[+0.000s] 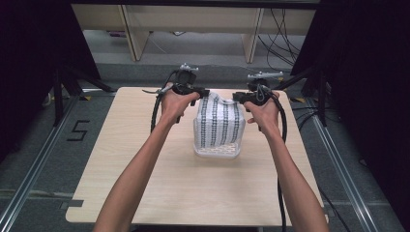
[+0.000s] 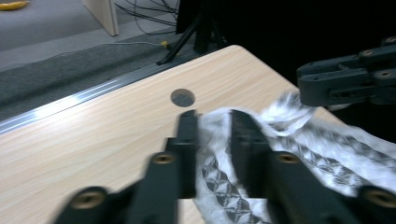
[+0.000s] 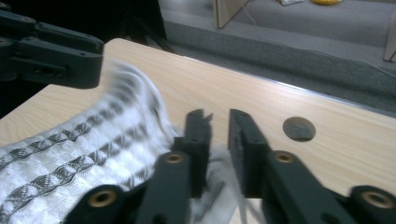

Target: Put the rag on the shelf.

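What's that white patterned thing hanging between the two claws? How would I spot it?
Look at the light wooden table in the middle of the room. Over its far half hangs a white cloth with dark patterned stripes, held up at its top corners by the left claw and the right claw. Nothing else there is soft or striped.

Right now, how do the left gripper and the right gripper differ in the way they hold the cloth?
The left gripper grips the patterned cloth at its top left corner; the right gripper grips its top right corner. The left gripper sits slightly farther back on the table. Both hold cloth between their jaws, keeping it lifted and hanging.
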{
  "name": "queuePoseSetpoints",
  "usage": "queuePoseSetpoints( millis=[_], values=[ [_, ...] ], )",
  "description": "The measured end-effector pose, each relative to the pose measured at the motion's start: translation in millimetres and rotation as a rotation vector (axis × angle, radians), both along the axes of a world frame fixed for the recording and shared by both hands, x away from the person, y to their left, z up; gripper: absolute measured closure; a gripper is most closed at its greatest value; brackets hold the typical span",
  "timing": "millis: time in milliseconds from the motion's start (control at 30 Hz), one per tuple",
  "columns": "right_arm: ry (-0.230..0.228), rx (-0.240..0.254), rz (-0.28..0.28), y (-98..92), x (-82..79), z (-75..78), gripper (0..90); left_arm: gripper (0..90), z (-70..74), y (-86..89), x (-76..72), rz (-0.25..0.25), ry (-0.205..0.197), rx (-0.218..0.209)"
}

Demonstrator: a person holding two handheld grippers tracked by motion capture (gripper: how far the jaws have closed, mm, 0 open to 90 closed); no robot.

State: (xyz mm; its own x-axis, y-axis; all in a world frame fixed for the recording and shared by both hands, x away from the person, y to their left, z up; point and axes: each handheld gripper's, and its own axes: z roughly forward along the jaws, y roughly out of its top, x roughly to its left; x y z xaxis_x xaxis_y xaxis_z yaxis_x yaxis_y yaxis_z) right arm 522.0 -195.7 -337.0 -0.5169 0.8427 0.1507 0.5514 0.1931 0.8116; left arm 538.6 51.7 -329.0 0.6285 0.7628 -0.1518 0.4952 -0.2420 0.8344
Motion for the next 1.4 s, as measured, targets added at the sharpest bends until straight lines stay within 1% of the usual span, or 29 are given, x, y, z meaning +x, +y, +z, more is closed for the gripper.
queuePoseSetpoints(
  millis=[33, 67, 100, 133, 167, 200, 233, 267, 400, 433, 567, 600, 700, 733, 767, 833, 900, 967, 1033, 1067, 1100, 1133, 1167, 1200, 1233, 1267, 1300, 1333, 1400],
  values=[
    [-0.006, -0.008, 0.013, -1.2, 2.0, -1.2, 72.5, 63.4, -0.3, 0.4, -0.1, -0.006, -0.003, -0.004],
    [-0.006, -0.008, 0.013, -1.2, 2.0, -1.2, 72.5, 59.4, -0.3, 0.4, -0.1, -0.006, -0.003, -0.004],
    [0.004, -0.012, 0.006, -1.4, 1.4, -1.2, 68.2, 55.3, 0.0, 0.7, -1.0, -0.003, -0.011, -0.007],
    [-0.007, -0.024, 0.01, -2.4, 1.4, -0.4, 67.8, 54.1, 1.6, 2.3, -2.2, -0.005, -0.015, -0.012],
    [0.002, -0.015, -0.005, -2.4, -0.4, 1.1, 66.9, 53.1, 2.8, 3.7, -3.5, -0.007, -0.018, -0.019],
    [-0.015, -0.008, 0.01, -4.4, 0.3, 1.9, 66.2, 51.4, 3.2, 4.2, -4.6, -0.005, -0.021, -0.023],
    [-0.01, -0.002, -0.005, -4.4, -1.6, 3.2, 65.7, 50.4, 3.9, 5.7, -5.4, -0.013, -0.015, -0.023],
    [-0.009, 0.006, -0.001, -5.3, -2.2, 4.2, 64.7, 49.4, 4.3, 6.7, -6.7, -0.01, -0.02, -0.021],
    [-0.021, 0.004, 0.012, -8.7, -5.0, 7.0, 63.4, 47.9, 5.6, 11.8, -10.9, -0.022, -0.012, -0.036],
    [-0.009, 0.01, 0.0, -8.9, -7.7, 8.2, 62.7, 47.8, 5.6, 12.9, -11.8, -0.025, -0.011, -0.037],
    [-0.033, -0.006, 0.022, -12.0, -12.6, 12.2, 60.9, 46.7, 5.9, 18.3, -16.6, -0.041, -0.005, -0.02],
    [-0.039, -0.007, 0.035, -12.3, -15.6, 14.1, 59.6, 46.0, 6.1, 20.1, -17.4, -0.049, 0.003, -0.036],
    [-0.036, -0.01, 0.043, -11.8, -19.2, 15.8, 59.1, 45.0, 6.8, 24.5, -18.7, -0.054, 0.009, -0.039],
    [-0.031, -0.007, 0.041, -11.0, -20.7, 16.4, 59.0, 45.0, 6.2, 25.6, -19.8, -0.054, 0.017, -0.062],
    [-0.033, -0.003, 0.048, -9.8, -22.1, 16.3, 58.9, 45.1, 5.5, 26.9, -21.4, -0.056, 0.025, -0.065],
    [-0.029, -0.008, 0.048, -9.4, -23.1, 16.8, 58.8, 44.2, 5.2, 28.1, -22.3, -0.058, 0.027, -0.056],
    [-0.025, 0.002, 0.049, -6.2, -25.0, 16.1, 58.2, 42.6, 5.4, 30.7, -23.1, -0.063, 0.032, -0.038],
    [-0.029, -0.005, 0.065, -6.7, -25.3, 16.0, 56.8, 39.4, 4.9, 31.5, -24.5, -0.053, 0.038, -0.056],
    [-0.035, -0.014, 0.066, -6.2, -26.4, 15.8, 52.9, 36.1, 5.3, 33.9, -25.3, -0.064, 0.039, -0.042],
    [-0.021, 0.006, 0.054, -5.3, -27.6, 15.7, 50.7, 33.0, 5.4, 35.3, -26.5, -0.062, 0.044, -0.051],
    [-0.024, 0.006, 0.048, -5.5, -27.8, 15.8, 48.5, 30.2, 5.0, 35.3, -26.9, -0.054, 0.049, -0.065],
    [-0.022, 0.007, 0.042, -5.4, -28.0, 15.7, 45.7, 27.2, 5.4, 37.1, -26.8, -0.064, 0.06, -0.049],
    [-0.022, 0.007, 0.042, -5.4, -28.0, 15.7, 45.7, 24.7, 5.4, 37.1, -26.8, -0.064, 0.06, -0.049],
    [-0.017, 0.008, 0.042, -5.4, -28.1, 15.7, 42.9, 24.7, 5.5, 37.6, -27.5, -0.064, 0.06, -0.04],
    [-0.026, 0.001, 0.047, -6.1, -27.7, 15.7, 39.4, 22.2, 5.9, 38.3, -28.0, -0.065, 0.056, -0.036],
    [-0.03, 0.005, 0.056, -6.3, -27.2, 15.2, 36.8, 21.0, 6.1, 38.6, -28.9, -0.056, 0.053, -0.054],
    [-0.033, 0.003, 0.046, -7.1, -28.4, 16.2, 33.5, 19.6, 6.8, 40.2, -29.2, -0.062, 0.054, -0.049],
    [-0.016, 0.02, 0.04, -6.3, -30.1, 16.6, 29.8, 18.0, 7.8, 40.9, -30.3, -0.055, 0.055, -0.064],
    [-0.02, 0.022, 0.039, -6.3, -30.7, 16.9, 27.2, 17.4, 8.7, 42.2, -30.9, -0.056, 0.047, -0.053]
  ],
)
